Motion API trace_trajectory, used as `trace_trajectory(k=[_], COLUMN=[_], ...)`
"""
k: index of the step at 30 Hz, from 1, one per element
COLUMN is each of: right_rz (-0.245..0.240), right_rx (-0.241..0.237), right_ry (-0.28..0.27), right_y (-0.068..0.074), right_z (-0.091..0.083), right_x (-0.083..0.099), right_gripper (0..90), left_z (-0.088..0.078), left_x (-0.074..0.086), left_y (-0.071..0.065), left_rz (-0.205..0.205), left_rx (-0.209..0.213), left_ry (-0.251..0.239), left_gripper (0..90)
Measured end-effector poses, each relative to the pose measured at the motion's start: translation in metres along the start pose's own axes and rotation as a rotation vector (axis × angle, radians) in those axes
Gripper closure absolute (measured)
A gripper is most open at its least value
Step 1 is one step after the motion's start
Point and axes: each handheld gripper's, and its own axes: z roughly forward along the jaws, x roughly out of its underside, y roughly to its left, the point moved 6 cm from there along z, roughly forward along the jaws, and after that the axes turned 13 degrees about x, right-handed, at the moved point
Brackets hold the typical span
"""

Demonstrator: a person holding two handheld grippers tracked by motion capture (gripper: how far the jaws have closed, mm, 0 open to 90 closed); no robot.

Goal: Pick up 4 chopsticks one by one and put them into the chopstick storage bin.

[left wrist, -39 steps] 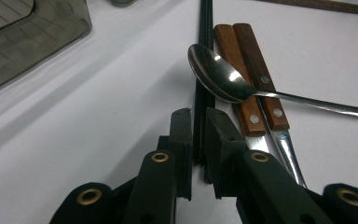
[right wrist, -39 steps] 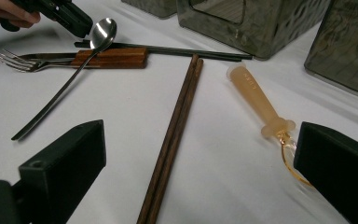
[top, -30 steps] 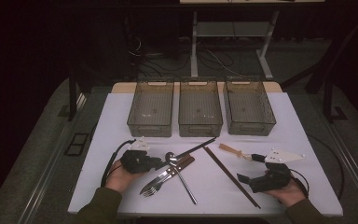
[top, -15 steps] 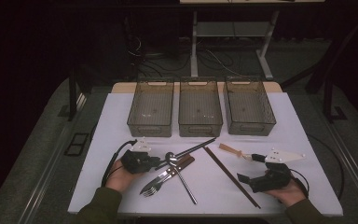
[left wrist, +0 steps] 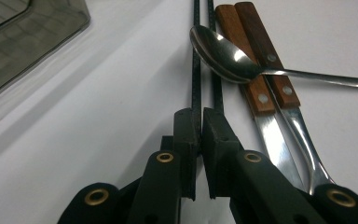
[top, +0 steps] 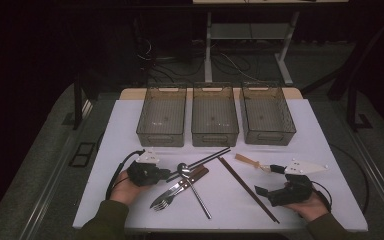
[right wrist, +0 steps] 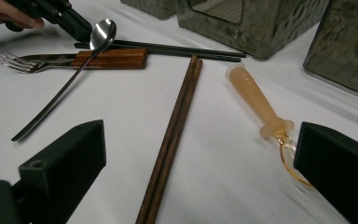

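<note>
High view has a white counter (top: pixel 130 125) in a dim room, dark floor all around, cables and a metal frame behind it. Three smoky see-through bins (top: pixel 215 114) sit in a row along the far side.

Left tool (left wrist: pixel 199 122) is pinched nearly closed on the near end of one of the black chopsticks (left wrist: pixel 196 56), the left stick of the pair; its jaws have just been squeezing in that last bit. The second stick runs just beside the right pad, outside the grip as far as I can tell. Both sticks lie flat on the counter and point away toward the bins. A spoon (left wrist: pixel 223 58) has its bowl resting across the wooden handles of a knife and fork (left wrist: pixel 261 84) right next to the chopsticks, so it's pretty crowded on that side.

Right tool (right wrist: pixel 200 163) is wide open with nothing between its jaws, hovering low near the front right corner of the counter. Brown chopsticks (right wrist: pixel 172 135) lie ahead of it, and a pale-handled utensil (right wrist: pixel 256 100) lies close to its right jaw.

Open room: bare white surface left of the left tool out to the counter edge, and a clear strip between the cutlery and the bins.
</note>
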Motion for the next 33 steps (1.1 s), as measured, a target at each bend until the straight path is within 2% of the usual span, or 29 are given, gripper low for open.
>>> trace_trajectory(k=[6,7,11,12,18,26,28,33], right_rz=[-0.002,-0.002,-0.003,-0.003,-0.002,-0.003,-0.003,-0.004], right_rx=[0.002,0.002,0.001,0.002,0.002,0.003,0.004,0.004], right_ry=[-0.002,-0.002,-0.001,-0.001,0.001,0.003,0.004,0.003], right_y=[0.0,0.0,0.0,0.0,0.0,0.0,0.0,0.0], right_z=[0.0,0.0,0.0,0.0,0.0,0.0,0.001,0.0], right_x=[0.0,0.0,0.0,0.0,0.0,0.0,0.0,0.0], right_gripper=[2.2,2.2,2.2,2.2,2.2,2.2,2.2,2.2], left_z=[-0.015,-0.016,-0.017,-0.017,-0.013,0.003,0.007,0.014], left_x=[0.012,0.014,0.018,0.018,0.008,-0.01,-0.011,-0.013], left_y=[0.0,-0.001,0.0,0.0,0.0,0.003,0.004,0.004], left_rz=[-0.009,-0.022,-0.027,-0.023,-0.019,-0.022,-0.019,-0.013], left_rx=[0.004,0.006,0.006,0.0,-0.014,-0.022,-0.038,-0.041], left_ry=[0.023,0.025,0.042,0.044,0.011,-0.004,0.027,0.036], left_gripper=[84.2,84.2,83.6,79.8,73.0,73.9,74.8,77.2])
